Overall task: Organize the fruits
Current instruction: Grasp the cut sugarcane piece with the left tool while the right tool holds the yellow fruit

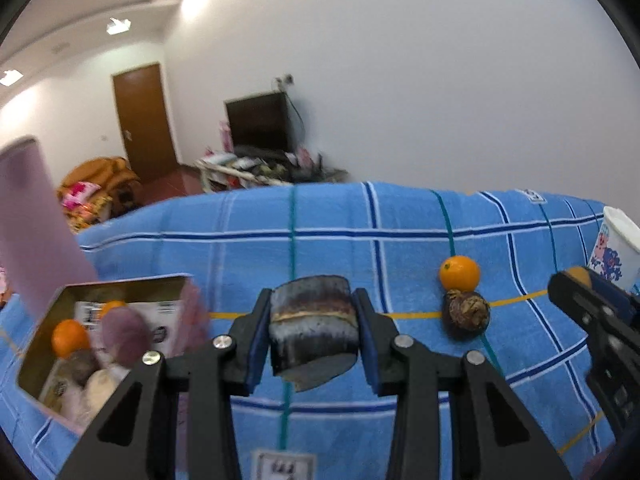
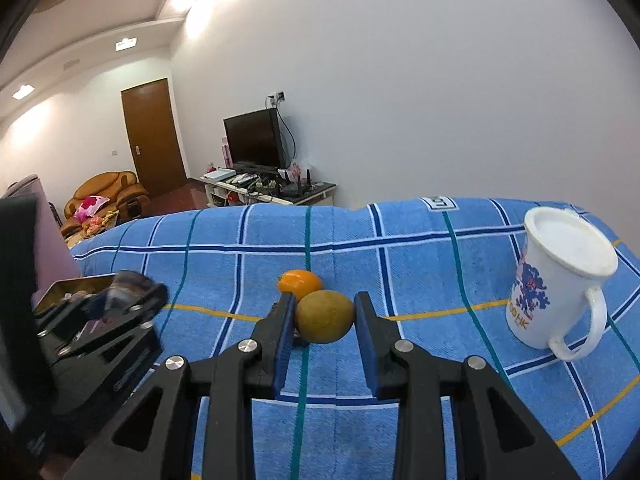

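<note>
The left gripper (image 1: 313, 330) is clamped on a dark, striped cylindrical chunk (image 1: 313, 326), held above the blue plaid cloth (image 1: 400, 248) covering the desk. The right gripper (image 2: 325, 330) pinches a yellow-green round fruit (image 2: 325, 316). Beyond lie an orange (image 2: 300, 283), a brown knobby fruit (image 1: 466, 314) and a gold open tin (image 1: 44, 344) holding fruit.

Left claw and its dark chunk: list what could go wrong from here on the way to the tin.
1. The left claw grips the dark chunk only at its sides; its lower part hangs free and could slip out.
2. The tin already holds an orange and other pieces, so a drop may land on them.
3. The right claw, shut on a yellow-green fruit, is close by; the two could collide.
</note>
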Tool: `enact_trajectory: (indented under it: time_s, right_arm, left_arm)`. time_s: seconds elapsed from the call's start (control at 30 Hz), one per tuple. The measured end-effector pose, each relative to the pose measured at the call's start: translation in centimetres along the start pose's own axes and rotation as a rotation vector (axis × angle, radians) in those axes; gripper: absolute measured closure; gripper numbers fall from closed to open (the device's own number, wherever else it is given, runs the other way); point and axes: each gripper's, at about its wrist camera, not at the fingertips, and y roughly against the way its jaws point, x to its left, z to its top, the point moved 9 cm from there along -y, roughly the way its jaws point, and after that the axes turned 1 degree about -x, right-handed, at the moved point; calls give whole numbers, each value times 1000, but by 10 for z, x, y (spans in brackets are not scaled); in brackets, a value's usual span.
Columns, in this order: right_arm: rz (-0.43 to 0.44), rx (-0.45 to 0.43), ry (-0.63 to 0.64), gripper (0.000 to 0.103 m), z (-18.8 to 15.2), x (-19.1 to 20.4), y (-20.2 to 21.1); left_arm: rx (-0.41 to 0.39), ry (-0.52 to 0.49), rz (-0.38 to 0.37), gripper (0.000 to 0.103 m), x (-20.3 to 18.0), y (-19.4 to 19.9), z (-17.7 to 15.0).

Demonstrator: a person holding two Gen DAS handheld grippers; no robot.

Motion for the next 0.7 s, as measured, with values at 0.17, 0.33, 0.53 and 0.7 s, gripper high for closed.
enact_trajectory:
  time_s: [0.17,0.33,0.53,0.7]
  right_arm:
    - [5,-16,39,71,-2,10,3]
    - [-1,-41,74,71,-3,18,7]
    - [-11,-65,86,71,-3,23,15]
    - [-19,-77,101,71,-3,28,19]
  left_arm:
    - [-51,-6,43,62,22,15,0]
    - [-64,9,49,62,33,23,-3]
    - [-64,12,43,62,36,31,-8]
    - [-52,29,35,62,40,32,-11]
